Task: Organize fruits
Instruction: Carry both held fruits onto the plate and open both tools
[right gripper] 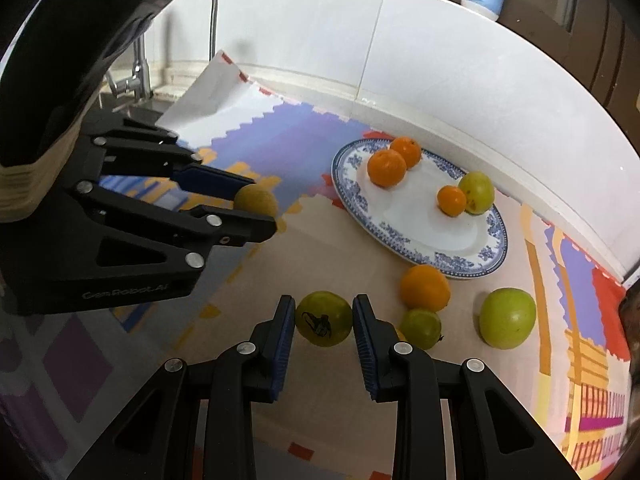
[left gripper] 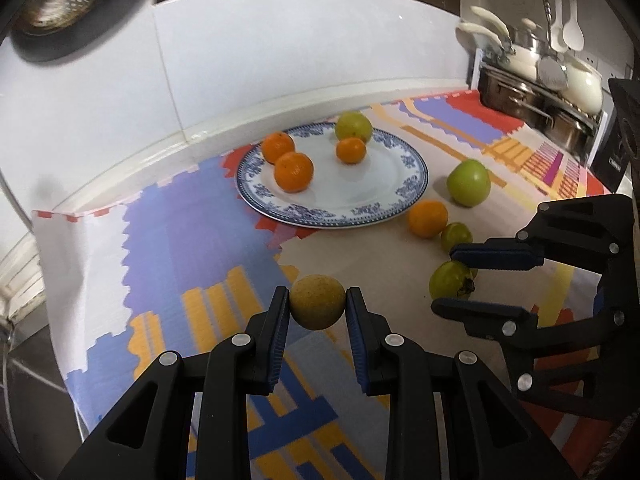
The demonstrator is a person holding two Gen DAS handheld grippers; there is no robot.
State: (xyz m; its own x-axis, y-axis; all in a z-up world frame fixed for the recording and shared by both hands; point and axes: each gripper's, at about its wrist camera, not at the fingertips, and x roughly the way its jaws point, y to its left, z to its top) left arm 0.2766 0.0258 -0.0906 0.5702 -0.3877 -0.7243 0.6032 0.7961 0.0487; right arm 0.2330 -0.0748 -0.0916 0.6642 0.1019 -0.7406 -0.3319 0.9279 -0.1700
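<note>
green fruit (right gripper: 324,318), stem toward camera, pinched by right gripper (right gripper: 324,320); left gripper (left gripper: 317,307) pinches yellowish fruit (left gripper: 317,302).

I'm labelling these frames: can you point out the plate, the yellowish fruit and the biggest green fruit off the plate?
plate (left gripper: 360,184), left wrist view, bare white centre.
yellowish fruit (left gripper: 317,302), left wrist view, its front face.
biggest green fruit (right gripper: 507,317), right wrist view, its middle.

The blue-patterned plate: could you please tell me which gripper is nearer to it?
Neither clearly. The left gripper holds a yellowish fruit before the plate; the right gripper grips a green fruit beside it.
</note>
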